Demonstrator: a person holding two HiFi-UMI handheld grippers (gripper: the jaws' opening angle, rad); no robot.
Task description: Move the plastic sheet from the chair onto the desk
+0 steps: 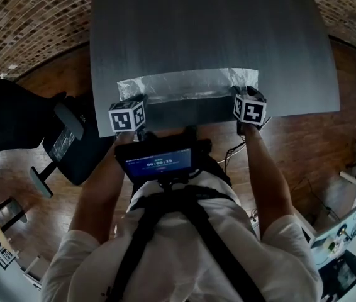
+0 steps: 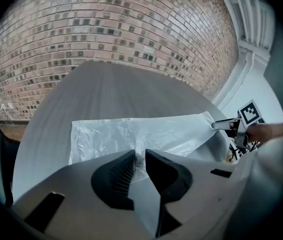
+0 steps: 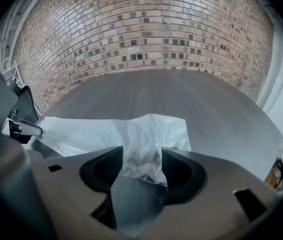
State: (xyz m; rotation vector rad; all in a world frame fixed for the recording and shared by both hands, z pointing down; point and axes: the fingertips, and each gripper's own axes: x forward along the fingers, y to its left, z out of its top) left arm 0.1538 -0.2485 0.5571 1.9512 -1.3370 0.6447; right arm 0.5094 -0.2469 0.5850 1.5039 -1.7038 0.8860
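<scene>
The thin, translucent, crinkled plastic sheet (image 1: pixel 187 83) lay on the dark grey wood-grain counter (image 1: pixel 216 30), stretched in a band along the near edge, roughly centred between the left and right corners. Most of it rested flat on the top. Its near margin ran close to the edge, and at the right end it was bunched up into a raised fold.

The left hand-held gripper (image 2: pixel 139 160) sat at the sheet's near-left corner. Its jaws stood a narrow way apart with the sheet's margin lying in the gap, and the pads did not appear to press on it. The right hand-held gripper (image 3: pixel 141 169) sat at the near-right corner with its jaws spread wide. The bunched fold of plastic stood loosely between them, untouched on either side as far as the right gripper view showed.

The black office chair (image 1: pixel 21 115) stood well apart on the brown wooden floor (image 1: pixel 304 143), off the counter's left edge. A shiny patch showed on it, but whether that was plastic or part of the chair could not be told.

By this reading the task was all but done: the sheet was off the chair, on the counter, and seemingly released at both corners. What looked to be left was to draw both hand-held grippers clear without dragging the plastic, and perhaps to flatten the raised right end.
</scene>
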